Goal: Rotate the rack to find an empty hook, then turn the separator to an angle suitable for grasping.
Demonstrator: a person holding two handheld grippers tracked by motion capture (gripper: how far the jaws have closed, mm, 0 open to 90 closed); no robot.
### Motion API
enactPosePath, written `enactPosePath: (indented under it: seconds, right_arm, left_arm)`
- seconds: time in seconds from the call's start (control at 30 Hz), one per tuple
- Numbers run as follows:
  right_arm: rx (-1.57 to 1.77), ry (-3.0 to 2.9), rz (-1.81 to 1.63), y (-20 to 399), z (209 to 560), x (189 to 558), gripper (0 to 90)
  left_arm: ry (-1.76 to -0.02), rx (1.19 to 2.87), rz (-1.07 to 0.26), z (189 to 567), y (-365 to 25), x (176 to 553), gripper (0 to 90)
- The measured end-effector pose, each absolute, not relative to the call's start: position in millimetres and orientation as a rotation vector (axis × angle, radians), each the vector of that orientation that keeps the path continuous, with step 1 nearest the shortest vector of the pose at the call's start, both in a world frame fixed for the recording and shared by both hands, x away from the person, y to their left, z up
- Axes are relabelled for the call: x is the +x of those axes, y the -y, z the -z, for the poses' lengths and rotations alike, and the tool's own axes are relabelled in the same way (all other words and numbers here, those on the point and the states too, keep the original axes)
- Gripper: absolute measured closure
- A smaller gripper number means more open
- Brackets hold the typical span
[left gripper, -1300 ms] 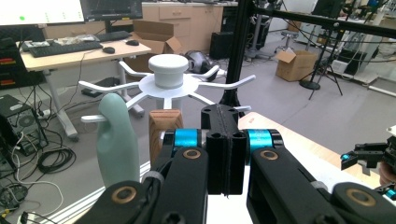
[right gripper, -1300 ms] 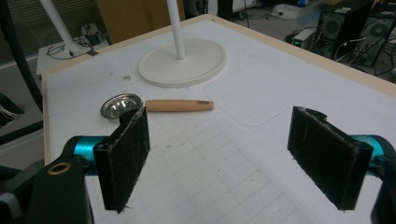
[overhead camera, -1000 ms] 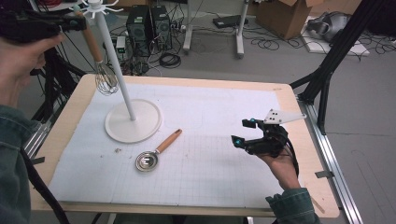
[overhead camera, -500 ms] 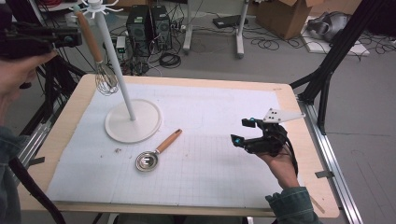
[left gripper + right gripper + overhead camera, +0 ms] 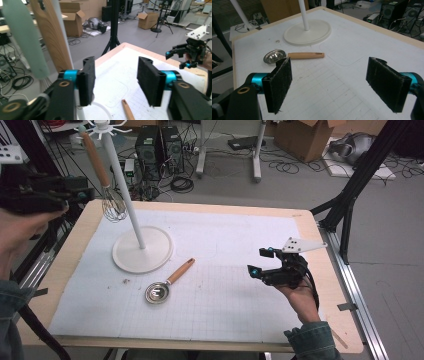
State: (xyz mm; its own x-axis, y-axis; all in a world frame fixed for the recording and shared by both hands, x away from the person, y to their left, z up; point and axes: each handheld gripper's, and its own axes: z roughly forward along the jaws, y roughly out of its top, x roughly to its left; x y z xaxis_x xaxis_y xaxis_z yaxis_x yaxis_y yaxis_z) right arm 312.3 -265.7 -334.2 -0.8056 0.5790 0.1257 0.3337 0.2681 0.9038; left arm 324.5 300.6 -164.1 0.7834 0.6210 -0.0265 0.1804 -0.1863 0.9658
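High view: whisk hangs on the stand, so my left gripper sits raised beside it, jaws open and empty. Right gripper, also open, hovers over the worktop facing the scoop.

whisk hangs on stand (rear-left) | spoon in front, on table

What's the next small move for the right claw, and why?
Probably ease the right claw forward and left toward the scoop. Its jaws stand open with nothing between them. The scoop lies loose on the mat, its wooden handle pointing toward the stand, while the whisk already hangs from the stand's top. The left claw, also open, is up by the whisk.
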Motion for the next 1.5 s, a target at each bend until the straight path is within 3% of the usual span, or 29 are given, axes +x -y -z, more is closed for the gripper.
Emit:
enactPosePath:
  seconds: [0.3, 1.5]
  right_arm:
    - [0.852, -2.324, -1.547, 263.1, 341.8, 311.9, 20.0]
    - [0.885, -2.342, -1.492, 261.9, 363.6, 295.6, 19.9]
  left_arm:
    - [-0.623, 1.773, -0.421, 207.3, -289.7, 312.7, 37.2]
    - [-0.651, 1.801, -0.357, 293.7, -267.7, 300.9, 38.3]
